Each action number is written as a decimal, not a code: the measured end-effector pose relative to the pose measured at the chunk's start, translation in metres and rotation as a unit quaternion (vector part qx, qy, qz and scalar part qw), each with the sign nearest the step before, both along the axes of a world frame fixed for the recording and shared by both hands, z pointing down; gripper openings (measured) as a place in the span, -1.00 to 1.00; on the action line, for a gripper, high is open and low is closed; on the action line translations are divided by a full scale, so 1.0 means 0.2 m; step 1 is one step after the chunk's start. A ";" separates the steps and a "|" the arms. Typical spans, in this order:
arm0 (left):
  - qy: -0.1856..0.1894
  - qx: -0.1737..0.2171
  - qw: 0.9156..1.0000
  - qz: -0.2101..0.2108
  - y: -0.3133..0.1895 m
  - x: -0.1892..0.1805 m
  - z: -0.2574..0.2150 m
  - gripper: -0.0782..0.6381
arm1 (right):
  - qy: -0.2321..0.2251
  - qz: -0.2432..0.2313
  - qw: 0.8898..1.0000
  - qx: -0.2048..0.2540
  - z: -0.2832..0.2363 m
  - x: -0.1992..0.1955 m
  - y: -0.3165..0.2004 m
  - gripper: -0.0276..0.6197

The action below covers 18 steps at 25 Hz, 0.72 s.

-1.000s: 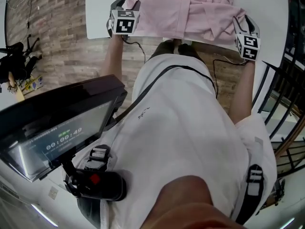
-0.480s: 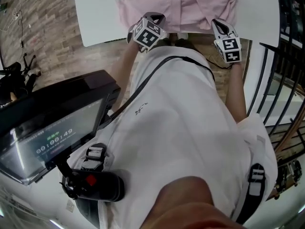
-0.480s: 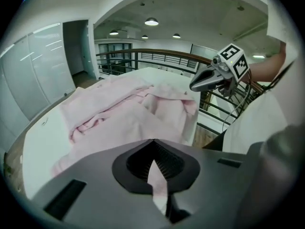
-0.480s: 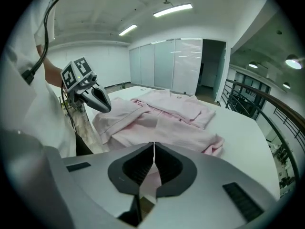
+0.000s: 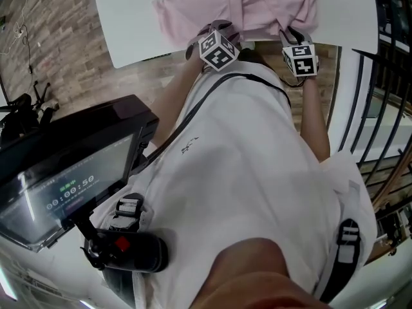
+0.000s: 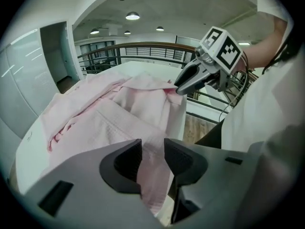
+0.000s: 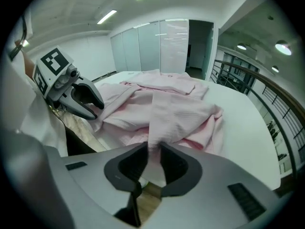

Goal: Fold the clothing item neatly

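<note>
Because the garment (image 5: 238,5) is thin pink cloth, I judge it light, limp and a little clingy. It will sag and crease wherever it is unsupported, so the best holds are on the near hem, well apart, at a seam or doubled edge where the pads get more to bite. It lies rumpled at the near side of the table (image 5: 129,18), hem at or just over the edge, with soft ridged folds and a fine waffle-like weave showing close up. The left gripper (image 6: 152,147) has its jaws partly apart, having just been opening, with a hanging fold of cloth in the gap but not pinched. The right gripper (image 7: 153,151) stands likewise, its gap narrower, with a band of cloth running into it. The table is smooth, white and hard, and below it lies a plank-patterned floor (image 5: 58,50).
</note>
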<state>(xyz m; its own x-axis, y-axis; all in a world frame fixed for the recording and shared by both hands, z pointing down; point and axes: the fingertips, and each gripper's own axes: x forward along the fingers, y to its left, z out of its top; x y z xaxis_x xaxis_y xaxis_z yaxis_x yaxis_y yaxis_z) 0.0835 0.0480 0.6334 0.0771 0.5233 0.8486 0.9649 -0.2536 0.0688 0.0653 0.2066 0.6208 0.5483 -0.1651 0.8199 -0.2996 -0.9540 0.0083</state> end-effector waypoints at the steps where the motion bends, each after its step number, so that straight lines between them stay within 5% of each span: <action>1: -0.001 0.001 1.000 0.000 0.01 0.00 0.01 -0.39 | 0.003 0.000 1.000 -0.012 -0.02 0.01 0.02 -0.79; 5: -0.012 -0.012 1.000 0.003 0.04 0.00 -0.03 -0.39 | 0.048 -0.027 0.996 -0.070 -0.22 0.10 0.08 -0.88; 7: -0.006 -0.019 1.000 0.004 0.07 0.01 -0.06 -0.58 | 0.073 -0.051 0.989 -0.122 -0.34 0.16 0.13 -0.88; 9: 0.000 -0.028 1.000 0.000 0.09 0.03 -0.09 -0.77 | 0.100 -0.078 0.975 -0.180 -0.45 0.25 0.17 -0.88; 13: -0.005 -0.051 0.999 -0.010 0.11 0.05 -0.17 -0.77 | 0.149 -0.160 0.935 -0.280 -0.59 0.49 0.16 -0.88; 18: -0.015 -0.060 0.998 -0.033 0.09 0.05 -0.21 -0.77 | 0.186 -0.210 0.906 -0.316 -0.63 0.80 0.12 -0.88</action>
